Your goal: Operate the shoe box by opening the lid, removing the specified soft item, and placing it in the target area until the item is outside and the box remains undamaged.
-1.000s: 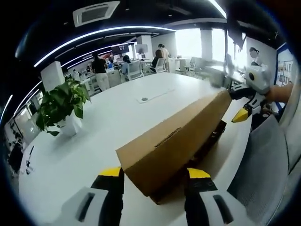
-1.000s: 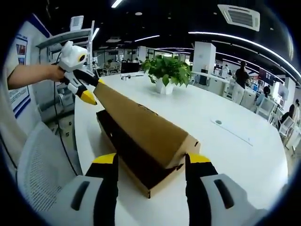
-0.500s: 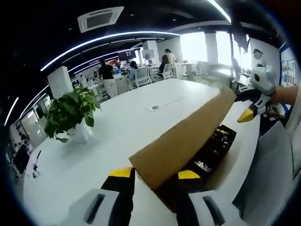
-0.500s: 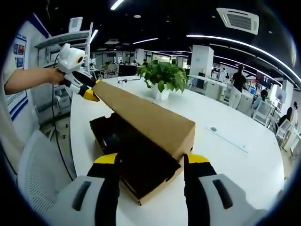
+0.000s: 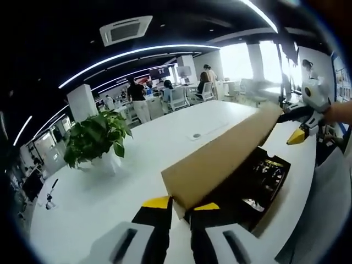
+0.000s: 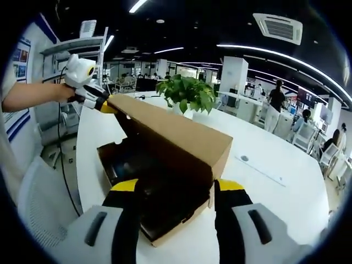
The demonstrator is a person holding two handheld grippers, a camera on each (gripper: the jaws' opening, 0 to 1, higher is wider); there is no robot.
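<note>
on the white surface (image 6: 286,181) sits your box (image 6: 165,231), its lid (image 6: 176,137) raised at a slant over dark contents (image 5: 258,176). your left tool (image 5: 181,206) is nearly closed on the lid's near corner. your right tool (image 6: 172,184) stands apart, straddling the lid's other end. a plant (image 5: 93,137) stands well apart.

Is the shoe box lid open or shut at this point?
Open. The lid is tilted up off the shoe box, exposing the dark interior, with the left gripper at one end and the right gripper at the other.
</note>
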